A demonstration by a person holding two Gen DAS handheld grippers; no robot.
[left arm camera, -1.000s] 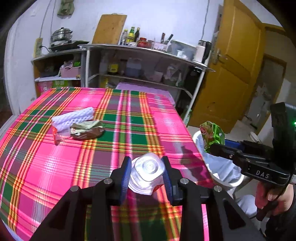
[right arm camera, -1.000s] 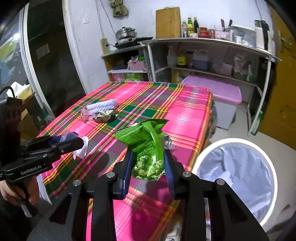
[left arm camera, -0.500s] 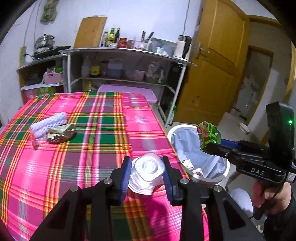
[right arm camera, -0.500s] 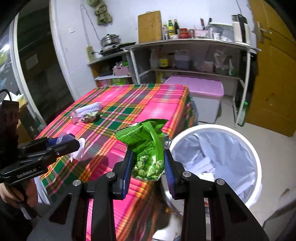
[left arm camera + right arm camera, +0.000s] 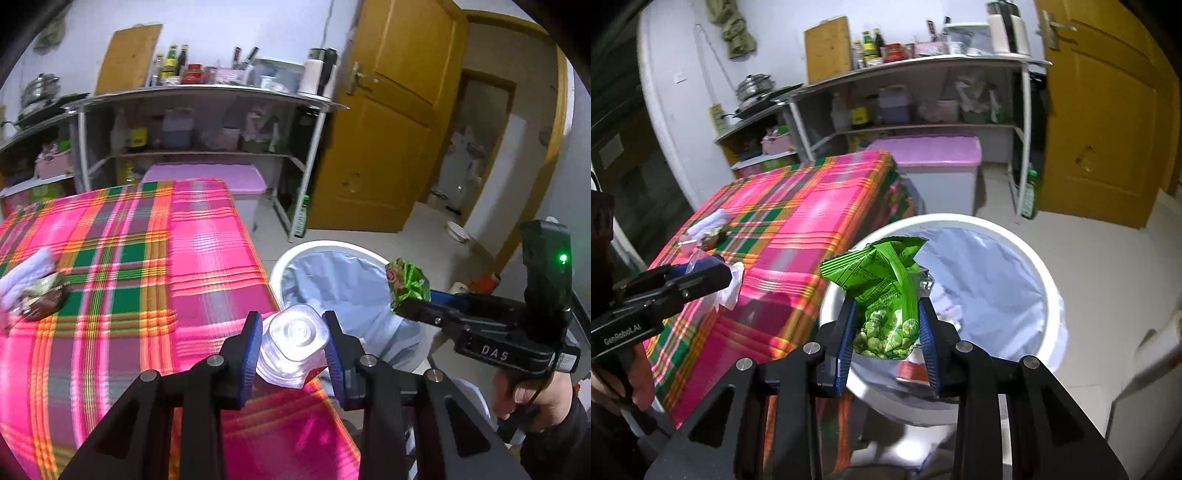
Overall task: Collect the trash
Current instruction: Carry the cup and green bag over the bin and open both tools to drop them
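A clear plastic container [image 5: 295,341] is clamped between the blue pads of the left hand-held gripper [image 5: 291,350] over the counter's [image 5: 110,258] plaid-covered edge. Beside it, a green snack bag [image 5: 408,284] is held by the right hand-held gripper [image 5: 410,308] above the white-lined trash bin [image 5: 332,273].

Bin [image 5: 1049,291] on floor just right of table [image 5: 207,236], beside its near corner. Wrappers [image 5: 33,295] on table's far left. Shelves [image 5: 207,122] behind table, box [image 5: 938,162] under them. Door [image 5: 399,122] right of shelves. Bottle [image 5: 1028,192] on floor between.
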